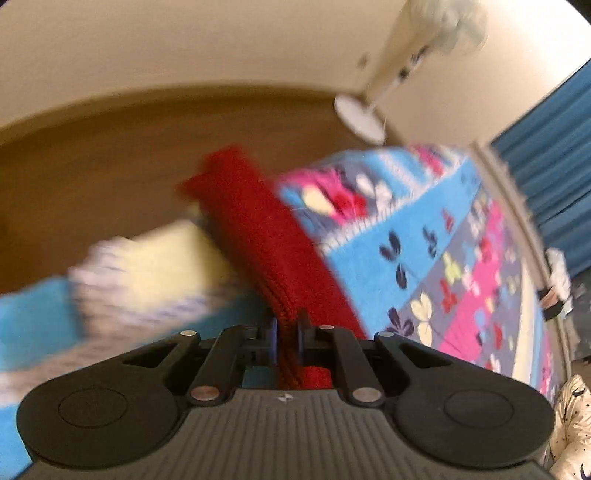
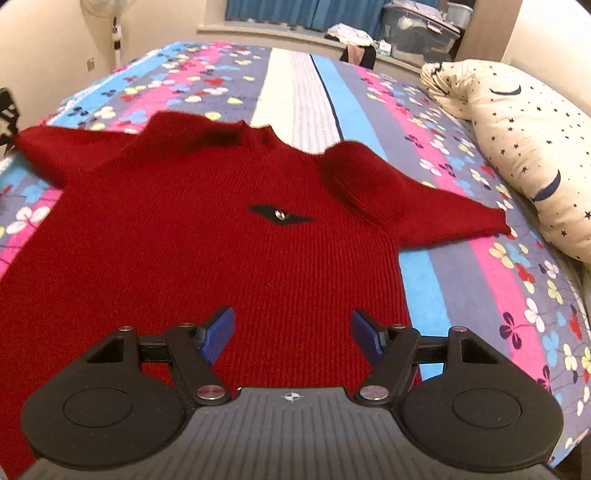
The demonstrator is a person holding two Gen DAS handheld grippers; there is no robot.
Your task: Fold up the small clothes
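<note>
Both black plastic grippers: left gripper (image 1: 287, 334), right gripper (image 2: 292, 332); blue ribbed pads (image 2: 218, 334), silver pivot screws, grey ridged bodies with compass marks.

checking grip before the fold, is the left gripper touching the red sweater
Touching: the left wrist view shows the left gripper shut, pinching the red sweater between its pads.

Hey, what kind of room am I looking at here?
Most likely a bedroom. A red sweater lies spread on a bed with a floral striped bedspread, a star-print pillow sits along its right side, and blue curtains hang behind it.
</note>
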